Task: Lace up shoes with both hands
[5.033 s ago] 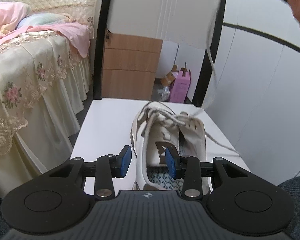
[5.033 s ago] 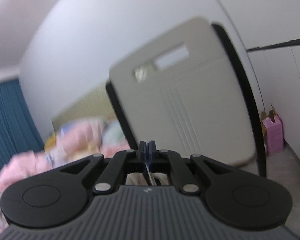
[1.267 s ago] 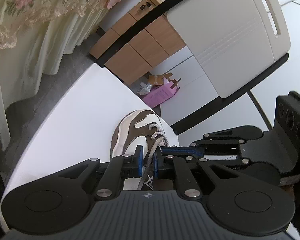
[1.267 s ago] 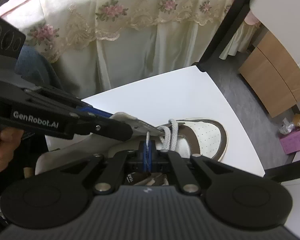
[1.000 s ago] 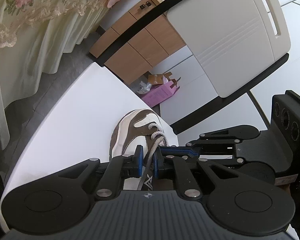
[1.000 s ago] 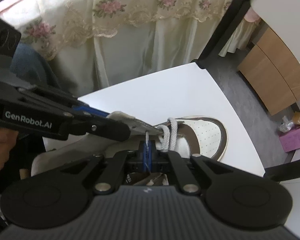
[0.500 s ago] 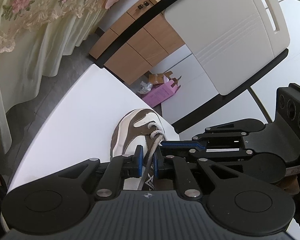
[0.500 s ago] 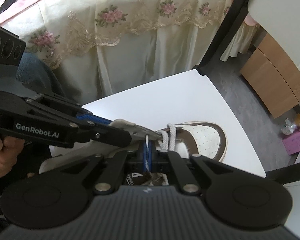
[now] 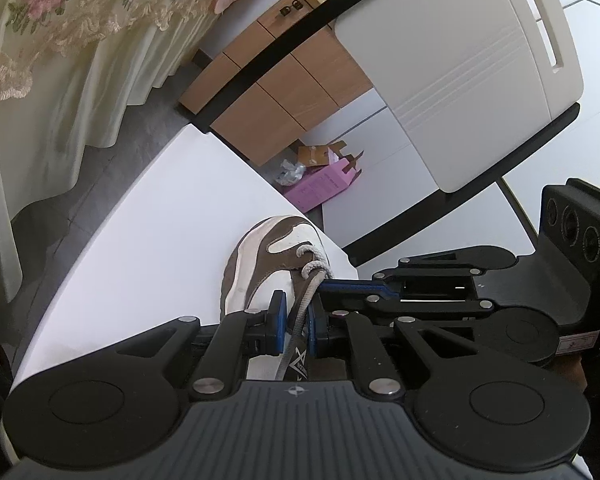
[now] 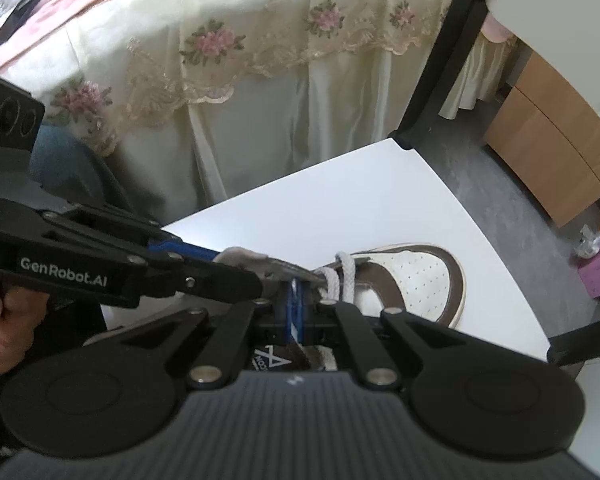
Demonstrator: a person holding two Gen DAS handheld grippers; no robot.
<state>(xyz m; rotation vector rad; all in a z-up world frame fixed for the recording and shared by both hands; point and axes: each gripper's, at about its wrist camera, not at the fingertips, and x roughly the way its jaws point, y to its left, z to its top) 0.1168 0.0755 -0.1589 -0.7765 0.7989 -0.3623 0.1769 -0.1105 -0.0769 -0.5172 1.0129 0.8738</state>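
Bedspread (image 10: 220, 80): floral, hanging at 11 o'clock of the shoe.
Left gripper (image 9: 296, 320): jaws nearly closed, pinching the shoe's side flap with a lace (image 9: 306, 300) running between the pads.
Shoe (image 10: 416, 280): brown and white, on the white table (image 10: 340, 208), toe toward 2 o'clock in the right wrist view.
Right gripper (image 10: 296, 300): pressed tight on a thin lace end, reaching in from 3 o'clock in the left wrist view.
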